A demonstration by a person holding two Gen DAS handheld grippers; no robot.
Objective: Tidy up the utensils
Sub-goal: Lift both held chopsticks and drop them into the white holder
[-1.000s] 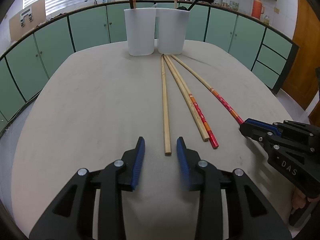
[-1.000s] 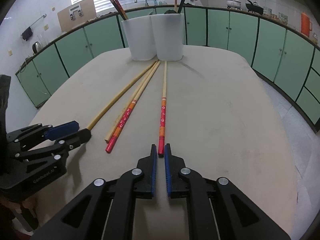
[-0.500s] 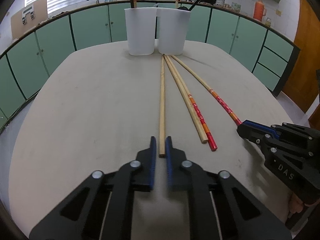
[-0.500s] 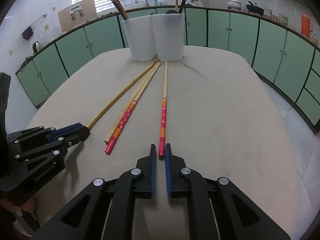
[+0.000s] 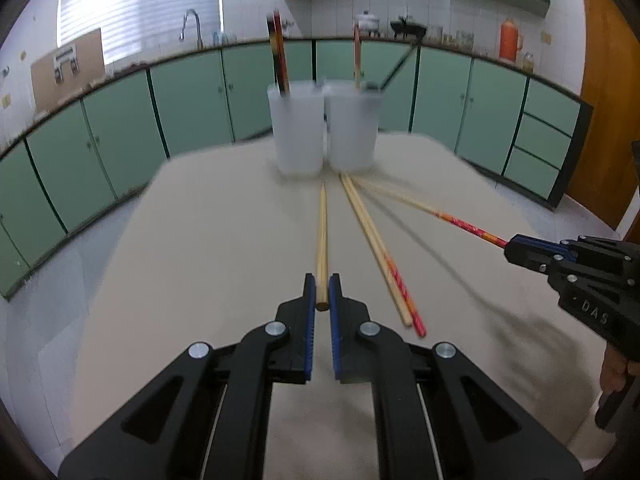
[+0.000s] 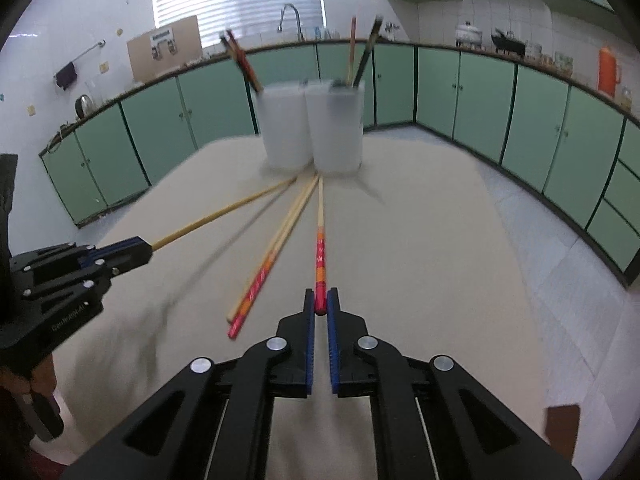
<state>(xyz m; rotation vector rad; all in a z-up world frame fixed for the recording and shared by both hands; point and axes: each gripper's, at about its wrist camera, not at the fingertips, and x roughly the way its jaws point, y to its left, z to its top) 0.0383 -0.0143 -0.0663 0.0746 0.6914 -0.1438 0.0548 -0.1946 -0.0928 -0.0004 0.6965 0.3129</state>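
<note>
My left gripper (image 5: 321,290) is shut on the near end of a plain wooden chopstick (image 5: 322,240) and holds it lifted, pointing at the two white cups (image 5: 298,130). My right gripper (image 6: 321,304) is shut on the red end of a red-patterned chopstick (image 6: 320,248), also lifted. Each gripper shows in the other view, the right one (image 5: 516,248) and the left one (image 6: 140,250). Two more chopsticks, one plain and one red-ended (image 5: 380,256), lie on the beige table (image 5: 208,248) between them. The cups (image 6: 336,128) hold a few upright utensils.
Green cabinets (image 5: 192,100) ring the table. A counter behind them carries a tap, pots and an orange flask (image 5: 509,42). A wooden door (image 5: 612,100) stands at the right.
The left gripper closed on the plain chopstick. Both grippers then rose with their chopsticks, whose far ends lifted off the table; the view is blurred by motion.
</note>
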